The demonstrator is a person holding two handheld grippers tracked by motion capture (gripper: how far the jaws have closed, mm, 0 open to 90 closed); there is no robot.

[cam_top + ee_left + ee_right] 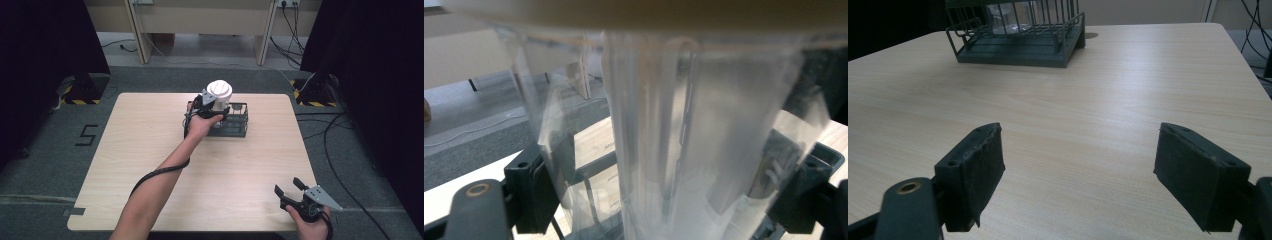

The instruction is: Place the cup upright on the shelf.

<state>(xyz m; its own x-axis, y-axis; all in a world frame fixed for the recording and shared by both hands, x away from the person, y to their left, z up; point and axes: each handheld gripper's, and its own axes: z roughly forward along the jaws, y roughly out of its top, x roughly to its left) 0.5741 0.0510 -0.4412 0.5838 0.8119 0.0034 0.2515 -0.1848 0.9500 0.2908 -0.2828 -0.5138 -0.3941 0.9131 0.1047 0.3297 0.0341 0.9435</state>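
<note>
Left hand-held gripper (216, 106) pinches a clear plastic cup (674, 150) with a white lid (219, 90) by its side wall, over the left end of the dark wire rack (239, 122) at the far middle of the surface (150, 150). The cup appears light, thin-walled, smooth and easily crushed, so a gentle hold on the mid-wall below the stiffer rim suits it. Right hand-held gripper (289, 187) rests spread and empty at the near right corner.

Bare forearms, black two-jaw grippers

Left gripper (212, 106) and right gripper (289, 186) are black, each topped by a grey three-cornered plate; flat rubbery pads (979, 170), brass-ringed screw holes, a black cable (155, 175) trailing.
</note>
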